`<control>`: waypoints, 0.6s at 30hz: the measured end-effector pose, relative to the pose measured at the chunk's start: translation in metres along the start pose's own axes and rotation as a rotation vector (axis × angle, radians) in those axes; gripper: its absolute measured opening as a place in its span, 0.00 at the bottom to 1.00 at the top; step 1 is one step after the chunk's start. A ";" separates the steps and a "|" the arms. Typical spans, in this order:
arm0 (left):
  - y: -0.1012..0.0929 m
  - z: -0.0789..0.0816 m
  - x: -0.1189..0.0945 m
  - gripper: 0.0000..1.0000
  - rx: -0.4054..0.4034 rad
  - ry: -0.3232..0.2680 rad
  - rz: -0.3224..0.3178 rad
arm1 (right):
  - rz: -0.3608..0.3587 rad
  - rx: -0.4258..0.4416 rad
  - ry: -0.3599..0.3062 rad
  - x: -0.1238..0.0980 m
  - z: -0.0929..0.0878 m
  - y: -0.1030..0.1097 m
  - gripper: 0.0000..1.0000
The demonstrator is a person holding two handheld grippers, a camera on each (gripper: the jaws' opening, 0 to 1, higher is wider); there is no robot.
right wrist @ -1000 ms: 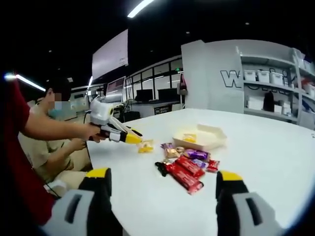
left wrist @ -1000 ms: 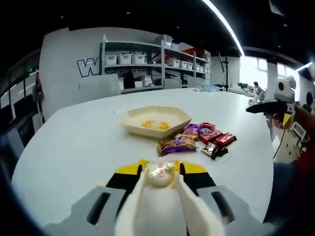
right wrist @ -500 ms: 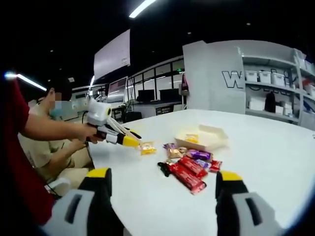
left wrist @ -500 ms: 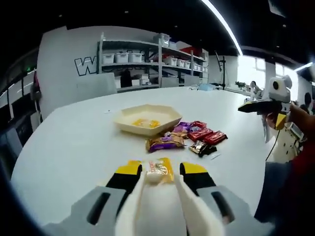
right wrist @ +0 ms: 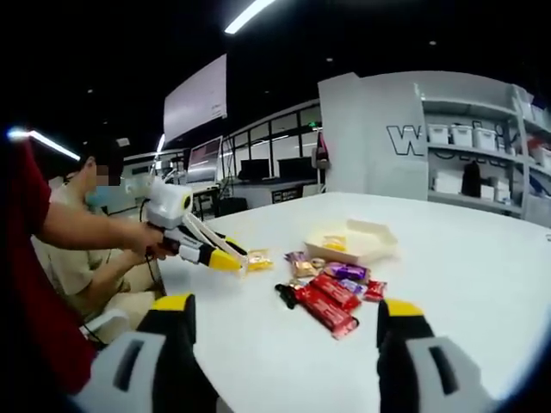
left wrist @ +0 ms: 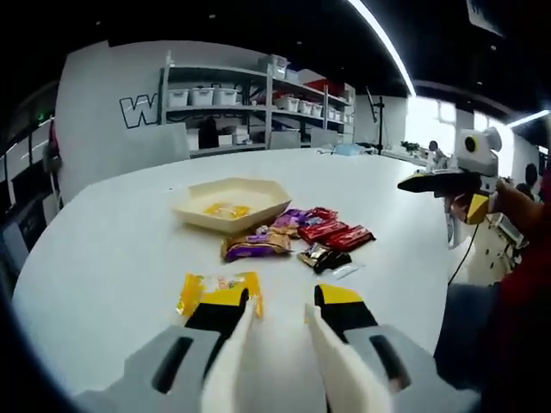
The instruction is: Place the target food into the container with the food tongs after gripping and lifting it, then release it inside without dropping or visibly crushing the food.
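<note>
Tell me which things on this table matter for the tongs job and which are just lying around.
For the job:
- left tool with its cream tongs
- yellow snack packet lying by the tongs' tips
- beige tray, one yellow item already inside

Lying about:
- purple packet
- red bars
- dark wrapped sweet
- right tool, open

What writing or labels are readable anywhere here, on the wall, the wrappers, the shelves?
"W": a large outlined letter on the grey wall panel beside the metal shelves; the rest is hidden behind them.
Yellow snack packet by the left tongs: print too blurred to read.
Red and purple wrappers: too small to read.
White shelf bins: no readable labels.
</note>
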State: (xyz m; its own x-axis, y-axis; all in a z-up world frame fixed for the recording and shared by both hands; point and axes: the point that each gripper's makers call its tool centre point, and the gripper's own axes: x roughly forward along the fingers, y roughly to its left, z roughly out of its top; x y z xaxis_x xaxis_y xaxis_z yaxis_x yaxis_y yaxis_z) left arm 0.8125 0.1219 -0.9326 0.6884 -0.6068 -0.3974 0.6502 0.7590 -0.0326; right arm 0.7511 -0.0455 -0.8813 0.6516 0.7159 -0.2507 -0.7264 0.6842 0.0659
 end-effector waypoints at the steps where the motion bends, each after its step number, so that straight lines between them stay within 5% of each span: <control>1: -0.001 -0.001 0.001 0.29 0.001 0.002 -0.002 | 0.000 0.000 0.000 0.000 0.000 0.000 0.85; 18: 0.008 0.018 0.026 0.29 0.003 -0.016 0.000 | -0.028 0.002 0.005 -0.007 0.000 -0.012 0.85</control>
State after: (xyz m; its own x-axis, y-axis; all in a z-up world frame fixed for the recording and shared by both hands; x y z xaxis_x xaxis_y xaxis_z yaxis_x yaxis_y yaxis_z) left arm 0.8413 0.1074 -0.9267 0.6935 -0.6104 -0.3826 0.6512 0.7584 -0.0295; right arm 0.7550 -0.0581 -0.8808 0.6705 0.6959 -0.2573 -0.7075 0.7041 0.0608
